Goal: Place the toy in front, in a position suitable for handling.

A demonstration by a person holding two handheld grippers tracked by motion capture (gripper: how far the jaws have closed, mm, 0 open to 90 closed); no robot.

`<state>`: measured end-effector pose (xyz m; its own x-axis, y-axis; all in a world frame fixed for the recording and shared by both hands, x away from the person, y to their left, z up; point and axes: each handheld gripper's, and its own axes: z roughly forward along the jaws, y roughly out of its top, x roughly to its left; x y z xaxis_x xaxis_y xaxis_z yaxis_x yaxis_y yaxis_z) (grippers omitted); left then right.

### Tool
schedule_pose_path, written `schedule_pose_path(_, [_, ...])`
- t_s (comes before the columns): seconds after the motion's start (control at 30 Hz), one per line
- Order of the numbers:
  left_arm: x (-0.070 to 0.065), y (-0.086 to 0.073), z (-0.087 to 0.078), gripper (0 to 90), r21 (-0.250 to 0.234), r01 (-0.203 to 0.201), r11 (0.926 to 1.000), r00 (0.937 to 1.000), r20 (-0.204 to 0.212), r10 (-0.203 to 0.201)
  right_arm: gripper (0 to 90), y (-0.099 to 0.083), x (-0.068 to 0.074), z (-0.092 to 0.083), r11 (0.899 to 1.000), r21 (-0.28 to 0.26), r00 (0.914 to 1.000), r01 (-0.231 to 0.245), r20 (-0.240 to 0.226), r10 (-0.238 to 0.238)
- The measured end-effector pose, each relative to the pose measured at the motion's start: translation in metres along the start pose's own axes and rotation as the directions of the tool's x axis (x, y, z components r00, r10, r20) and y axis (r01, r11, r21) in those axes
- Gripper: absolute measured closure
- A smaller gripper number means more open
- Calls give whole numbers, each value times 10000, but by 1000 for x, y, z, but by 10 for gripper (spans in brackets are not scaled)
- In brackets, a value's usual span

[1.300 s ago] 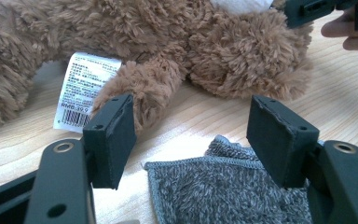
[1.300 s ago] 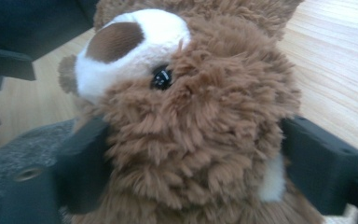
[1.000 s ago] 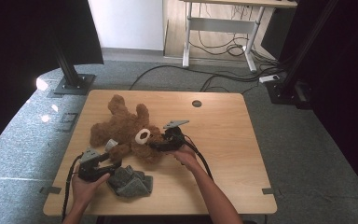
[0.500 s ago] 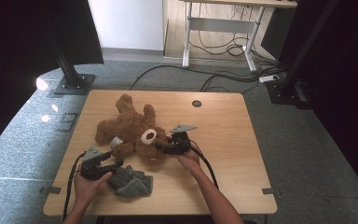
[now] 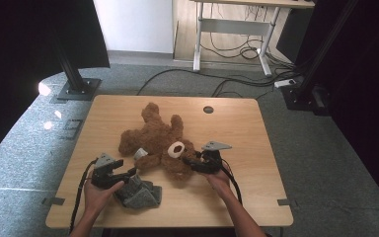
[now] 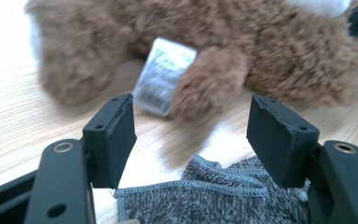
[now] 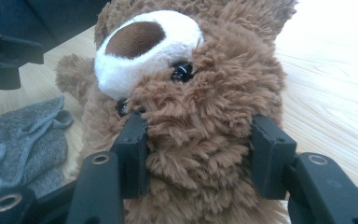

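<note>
Brown teddy bear (image 5: 160, 143) lies on its back near the middle of the wooden table (image 5: 237, 123), head towards the person, legs towards the far edge. White muzzle with a brown nose (image 7: 135, 39) faces up; one black bead eye (image 7: 182, 71) visible in the right gripper view

Right gripper (image 5: 197, 164): jaws have just been closing, now clamped on the bear's head from the person's side. In its own view both black pads (image 7: 134, 149) press into the fur on either side of the head, pile bulging between them. Right hand (image 5: 218, 180) behind the gripper; grey three-cornered plate (image 5: 216, 146) on top

White sewn-in label (image 6: 164, 77) lies beside one of the bear's paws (image 6: 209, 81). Dark print on it, too blurred to read. No brand legible anywhere

Left gripper (image 5: 121, 177): jaws wide apart, nothing between the pads (image 6: 116, 135). It hovers over the near edge of a grey knitted garment (image 5: 140, 192) with a stitched hem, crumpled on the table just beside the bear on the person's left. Whether the garment touches the bear cannot be told. Left hand (image 5: 97, 193) holds the gripper low over the table; black cable (image 5: 79, 197) trails off the near edge

Round hole (image 5: 208, 109) in the tabletop near the far edge, well apart from the bear
</note>
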<state>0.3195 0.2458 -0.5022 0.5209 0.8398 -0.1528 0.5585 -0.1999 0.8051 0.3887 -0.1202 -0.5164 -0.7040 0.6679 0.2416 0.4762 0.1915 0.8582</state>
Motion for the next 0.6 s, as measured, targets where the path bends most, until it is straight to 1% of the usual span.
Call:
schedule_pose_path(0.03, [-1,0,1,321,-11,8,10000,10000,-4,-8,472,-4,-3,-7,9999,-96,9999,-107,107,108])
schedule_pose_path(0.1, [-1,0,1,322,19,-9,10000,10000,-1,9,472,-9,-6,-15,9994,-251,9994,-259,242,265])
schedule_pose_path(0.17, [-1,0,1,322,9,-11,10000,10000,-7,11,471,-10,-7,-18,9991,-291,9991,-298,288,306])
schedule_pose_path(0.2, [0,0,1,322,22,-9,10000,10000,1,9,471,-14,-7,-23,9985,-427,9985,-340,422,358])
schedule_pose_path(0.27, [-1,0,2,323,6,-10,10000,10000,18,10,469,-17,-7,-27,9982,-492,9978,-343,556,370])
schedule_pose_path(0.33, [-2,1,2,323,14,-17,10000,10000,64,17,465,-19,-4,-29,9976,-564,9970,-397,647,434])
schedule_pose_path(0.37, [-3,3,3,323,44,-120,9999,9999,120,120,462,-20,-2,-30,9974,-597,9966,-396,694,437])
schedule_pose_path(0.47, [-6,6,4,324,59,-219,9997,9996,198,218,457,-21,1,-30,9975,-626,9963,-318,782,367])
schedule_pose_path(0.5, [-8,9,5,325,69,-290,9996,9993,259,288,445,-22,4,-31,9977,-636,9960,-244,846,297])
schedule_pose_path(0.6, [-11,20,12,328,82,-466,9989,9984,322,463,441,-23,4,-32,9975,-652,9961,-270,817,323])
